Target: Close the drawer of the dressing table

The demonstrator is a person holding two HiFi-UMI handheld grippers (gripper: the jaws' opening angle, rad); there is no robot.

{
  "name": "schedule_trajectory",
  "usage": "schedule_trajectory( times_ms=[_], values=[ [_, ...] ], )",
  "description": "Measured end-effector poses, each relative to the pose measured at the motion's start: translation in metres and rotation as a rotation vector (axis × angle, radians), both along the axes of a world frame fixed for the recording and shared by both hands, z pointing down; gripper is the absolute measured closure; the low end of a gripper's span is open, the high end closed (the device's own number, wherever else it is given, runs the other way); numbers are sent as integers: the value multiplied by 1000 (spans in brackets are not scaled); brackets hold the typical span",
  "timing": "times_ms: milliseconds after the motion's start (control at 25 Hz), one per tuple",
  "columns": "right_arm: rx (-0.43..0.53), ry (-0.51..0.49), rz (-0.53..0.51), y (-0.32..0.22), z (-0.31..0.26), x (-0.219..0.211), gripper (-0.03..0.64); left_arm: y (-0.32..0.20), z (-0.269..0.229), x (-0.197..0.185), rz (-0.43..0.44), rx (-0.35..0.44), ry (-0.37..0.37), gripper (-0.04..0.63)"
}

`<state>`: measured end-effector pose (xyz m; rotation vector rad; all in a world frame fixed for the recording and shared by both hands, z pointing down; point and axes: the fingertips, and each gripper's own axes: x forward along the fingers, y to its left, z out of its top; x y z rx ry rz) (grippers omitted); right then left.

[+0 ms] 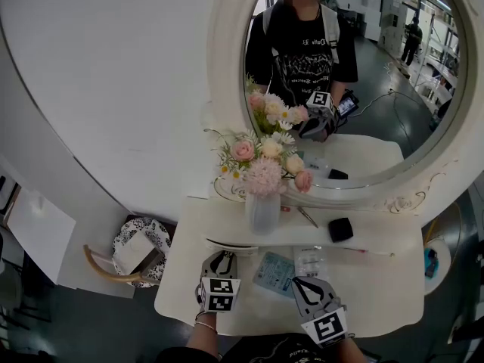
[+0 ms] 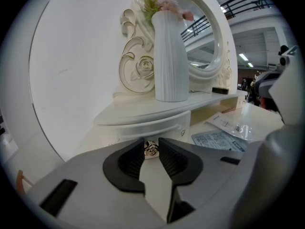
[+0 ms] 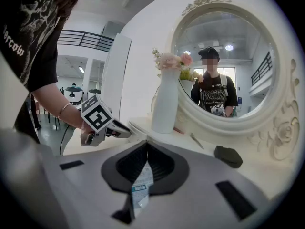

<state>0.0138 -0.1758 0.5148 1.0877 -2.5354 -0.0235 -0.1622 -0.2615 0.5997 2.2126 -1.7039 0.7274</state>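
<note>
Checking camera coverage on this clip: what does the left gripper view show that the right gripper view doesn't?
Only the left gripper view: the metal knob on the drawer, clamped in the left gripper. Only the right gripper view: that gripper's marker cube and the person's reflection. Both: the white vase and mirror frame.

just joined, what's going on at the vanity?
A person works two handheld grippers at the dressing table. The left gripper has its jaws closed on the drawer knob. The drawer looks slightly out, not yet closed. The right gripper is shut and empty above the tabletop, near a packet.
</note>
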Motion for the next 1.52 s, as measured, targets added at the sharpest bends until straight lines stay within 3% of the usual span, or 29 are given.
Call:
schedule_trajectory(
  times_ms=[1520],
  values=[
    [-11,-17,12,-3,4,1,604,-11,5,2,-1,-11,-10,495]
  ],
)
